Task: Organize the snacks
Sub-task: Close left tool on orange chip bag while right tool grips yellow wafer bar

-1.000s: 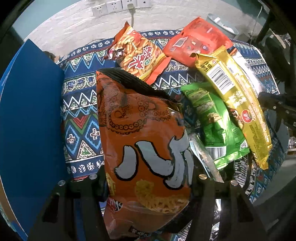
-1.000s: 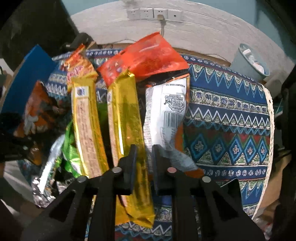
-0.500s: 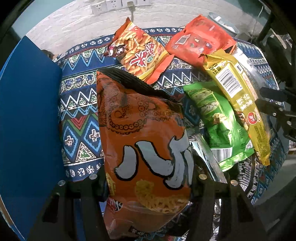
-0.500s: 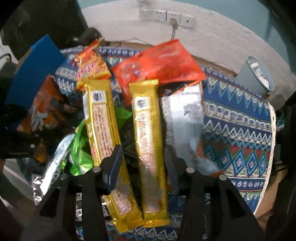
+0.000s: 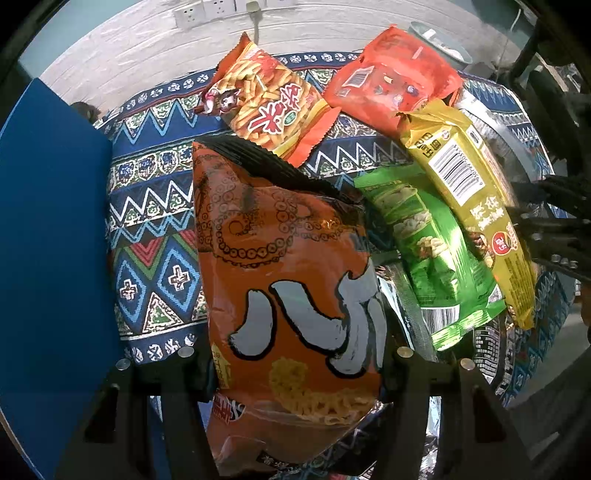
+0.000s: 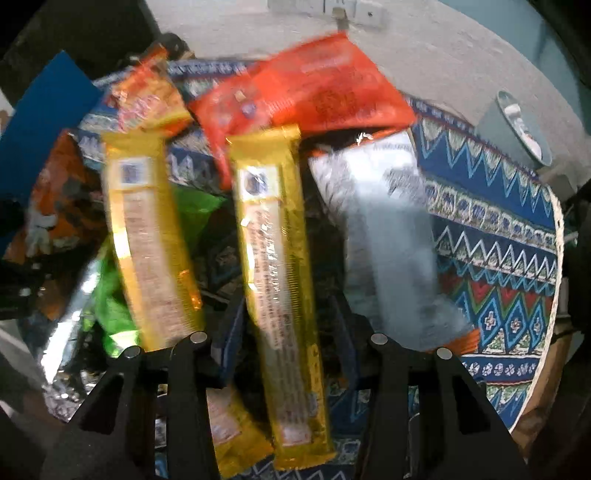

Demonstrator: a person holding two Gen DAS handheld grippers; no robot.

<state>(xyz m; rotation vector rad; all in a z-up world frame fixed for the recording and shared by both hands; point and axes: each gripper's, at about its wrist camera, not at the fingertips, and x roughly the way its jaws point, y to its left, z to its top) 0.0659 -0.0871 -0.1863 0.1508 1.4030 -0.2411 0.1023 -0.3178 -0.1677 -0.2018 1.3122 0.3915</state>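
My left gripper [image 5: 295, 354] is shut on a big orange octopus-print snack bag [image 5: 288, 280] and holds it upright above the patterned tablecloth [image 5: 155, 206]. Behind it lie a fries packet [image 5: 266, 107], a red packet [image 5: 391, 85], a green packet [image 5: 428, 251] and a yellow bar packet [image 5: 469, 199]. My right gripper [image 6: 288, 332] is open, its jaws wide on either side of a second yellow bar packet [image 6: 277, 266]. The first yellow bar [image 6: 147, 236], the red packet [image 6: 314, 96] and a silver-white packet [image 6: 388, 236] lie around it.
A blue box [image 5: 48, 236] stands at the left, also in the right wrist view [image 6: 40, 125]. A grey bin [image 6: 517, 129] stands past the table's far right. The table's round edge [image 6: 554, 295] runs on the right. Wall sockets [image 5: 221, 7] sit behind.
My right gripper opened from shut to wide and moved forward over the middle yellow bar. My left gripper keeps the orange bag and has drifted slightly.
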